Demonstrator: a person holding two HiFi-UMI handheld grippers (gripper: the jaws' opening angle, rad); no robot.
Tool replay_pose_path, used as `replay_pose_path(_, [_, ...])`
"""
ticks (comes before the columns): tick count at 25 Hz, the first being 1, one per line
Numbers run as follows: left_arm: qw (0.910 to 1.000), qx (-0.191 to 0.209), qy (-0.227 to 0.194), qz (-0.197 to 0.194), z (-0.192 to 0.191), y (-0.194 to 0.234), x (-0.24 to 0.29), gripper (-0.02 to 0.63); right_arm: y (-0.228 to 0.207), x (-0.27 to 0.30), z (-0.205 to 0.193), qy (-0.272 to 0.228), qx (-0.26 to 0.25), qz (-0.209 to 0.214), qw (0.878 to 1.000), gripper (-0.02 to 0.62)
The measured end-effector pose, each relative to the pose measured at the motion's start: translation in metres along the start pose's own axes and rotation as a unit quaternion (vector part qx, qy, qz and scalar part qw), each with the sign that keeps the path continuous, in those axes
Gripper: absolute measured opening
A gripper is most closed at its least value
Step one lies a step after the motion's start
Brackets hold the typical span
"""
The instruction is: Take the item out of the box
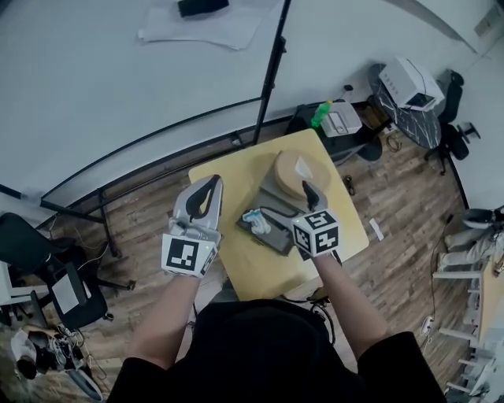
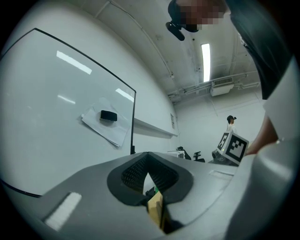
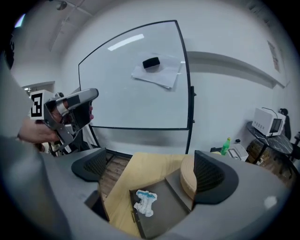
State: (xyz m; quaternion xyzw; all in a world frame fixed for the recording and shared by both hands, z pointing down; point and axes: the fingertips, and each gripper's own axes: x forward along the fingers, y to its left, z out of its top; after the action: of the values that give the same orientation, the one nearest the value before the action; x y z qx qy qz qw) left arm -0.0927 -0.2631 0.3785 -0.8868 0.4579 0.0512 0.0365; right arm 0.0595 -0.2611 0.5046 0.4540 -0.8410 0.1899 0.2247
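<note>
On the yellow table (image 1: 228, 185) lies an open dark grey box (image 1: 277, 238) (image 3: 174, 213). A crumpled white and blue item (image 1: 256, 221) (image 3: 144, 202) rests inside it, near its left end. My right gripper (image 1: 294, 206) (image 3: 150, 171) hovers above the box, open and empty, apart from the item. A round tan disc (image 1: 296, 175) (image 3: 186, 178) sits at the box's far end, beside the right finger. My left gripper (image 1: 209, 187) (image 2: 149, 172) is raised left of the box, tilted up towards the whiteboard, jaws shut with nothing between them.
A whiteboard (image 1: 118, 71) on a black stand (image 1: 272, 71) runs behind the table, with paper and a black eraser (image 1: 201, 8) on it. A green bottle (image 1: 320, 114) stands on a side table at the back right. A black chair (image 1: 47, 260) is at the left. The floor is wooden.
</note>
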Motion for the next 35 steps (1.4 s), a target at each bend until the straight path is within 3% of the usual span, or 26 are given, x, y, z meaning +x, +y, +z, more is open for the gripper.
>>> replay_pose_path(5, [0.9999,0.004,0.007,0.013,-0.008,0.004,-0.002,-0.002,-0.002,0.032,-0.019,0.069,0.007,0.021,0.997,0.593])
replay_pose_path(9, [0.9996,-0.004,0.011,0.025,-0.011,0.008,-0.001,-0.002,-0.004,0.054,-0.037,0.126,0.020,0.038,0.991,0.530])
replay_pose_path(19, [0.9987,-0.015,0.026,0.041,-0.034,0.014,0.005,-0.002,-0.008,0.099,-0.097,0.261,0.017,0.061,0.963,0.525])
replay_pose_path(32, [0.9974,-0.017,0.047,0.052,-0.058,0.017,0.002,-0.002,-0.014,0.133,-0.170,0.364,0.024,0.069,0.929,0.525])
replay_pose_path(35, [0.9963,-0.015,0.069,0.049,-0.067,0.014,0.001,-0.002,-0.015,0.138,-0.184,0.386,0.024,0.070,0.919,0.513])
